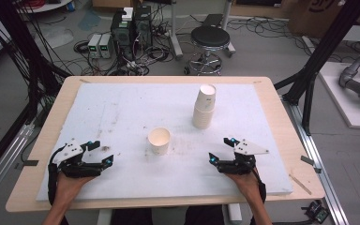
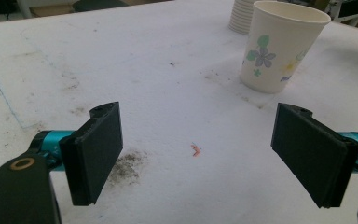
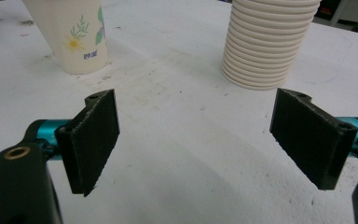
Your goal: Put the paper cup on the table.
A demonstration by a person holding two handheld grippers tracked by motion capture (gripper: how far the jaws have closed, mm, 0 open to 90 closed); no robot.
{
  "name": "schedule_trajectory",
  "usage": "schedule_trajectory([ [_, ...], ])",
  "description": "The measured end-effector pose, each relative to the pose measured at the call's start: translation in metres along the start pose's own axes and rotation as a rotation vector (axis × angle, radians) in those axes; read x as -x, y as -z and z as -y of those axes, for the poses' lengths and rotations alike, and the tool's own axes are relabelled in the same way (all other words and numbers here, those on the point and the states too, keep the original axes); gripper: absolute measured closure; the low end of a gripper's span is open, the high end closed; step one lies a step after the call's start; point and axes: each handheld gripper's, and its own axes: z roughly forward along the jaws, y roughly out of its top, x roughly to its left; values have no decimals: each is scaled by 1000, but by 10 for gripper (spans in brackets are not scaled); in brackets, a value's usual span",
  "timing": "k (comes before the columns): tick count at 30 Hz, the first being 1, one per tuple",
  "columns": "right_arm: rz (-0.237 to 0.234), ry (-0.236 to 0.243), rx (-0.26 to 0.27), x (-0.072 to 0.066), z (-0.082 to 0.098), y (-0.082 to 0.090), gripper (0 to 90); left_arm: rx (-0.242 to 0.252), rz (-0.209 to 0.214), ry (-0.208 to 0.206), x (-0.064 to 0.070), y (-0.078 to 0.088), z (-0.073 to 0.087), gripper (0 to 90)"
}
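Observation:
A single paper cup (image 1: pixel 159 140) with a flower print stands upright near the middle of the white foam board (image 1: pixel 122 108). Behind it to the right rises a stack of paper cups (image 1: pixel 204 107). My left gripper (image 1: pixel 102 156) rests low at the board's front left, jaws open and empty; its own view has the single cup (image 2: pixel 279 44) ahead to the right and the stack (image 2: pixel 241 16) behind it. My right gripper (image 1: pixel 220 151) sits at the front right, also open with nothing between its jaws. In its view the single cup (image 3: pixel 74 35) is upper left and the stack (image 3: pixel 268 42) upper right.
The foam board lies on a wooden table (image 1: pixel 286 131). A black stool (image 1: pixel 209 40), power units and cables stand on the floor beyond the far edge. Black frame posts (image 1: pixel 316 65) flank the table. The board carries dirt smudges (image 2: pixel 128 163).

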Motion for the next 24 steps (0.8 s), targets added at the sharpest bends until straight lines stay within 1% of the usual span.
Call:
schedule_trajectory([
  [4,5,8,-3,0,0,0,159,26,4,-21,2,3,1,166],
  [6,2,7,-4,0,0,0,159,31,1,-24,2,3,1,166],
  [20,-3,-18,5,2,0,0,159,28,9,0,0,3,1,170],
  [24,1,-22,12,2,1,1,159,44,5,2,0,4,2,170],
])
